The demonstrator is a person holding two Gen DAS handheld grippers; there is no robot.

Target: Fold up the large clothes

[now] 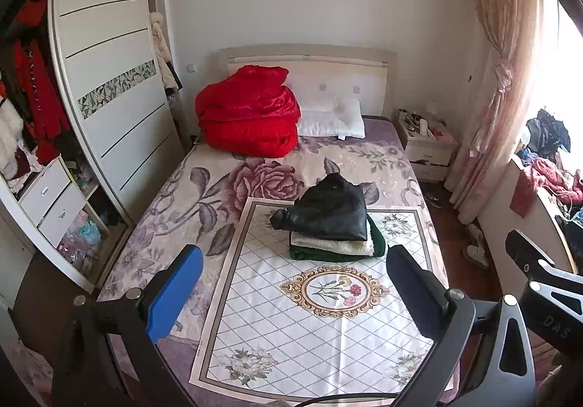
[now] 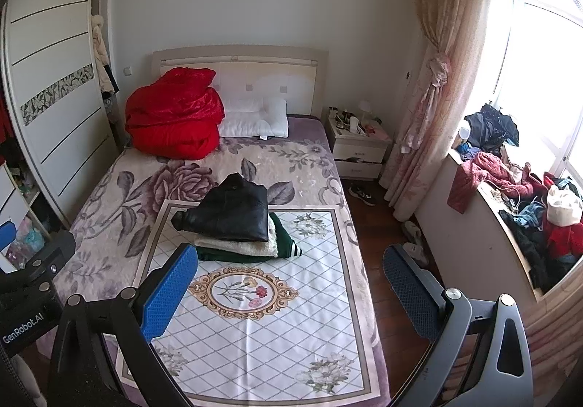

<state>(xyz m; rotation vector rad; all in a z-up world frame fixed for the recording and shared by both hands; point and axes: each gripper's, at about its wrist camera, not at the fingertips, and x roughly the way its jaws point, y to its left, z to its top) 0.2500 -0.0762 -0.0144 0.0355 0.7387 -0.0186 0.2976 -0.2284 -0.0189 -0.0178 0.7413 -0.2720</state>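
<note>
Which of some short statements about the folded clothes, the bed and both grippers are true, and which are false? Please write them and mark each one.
1. The black leather jacket lies on top of the stack. True.
2. The dark green garment is at the bottom of the stack. True.
3. The left gripper holds the jacket. False: it is open and empty.
4. The red quilt lies at the foot of the bed. False: it sits by the headboard.
5. The right gripper is open. True.
</note>
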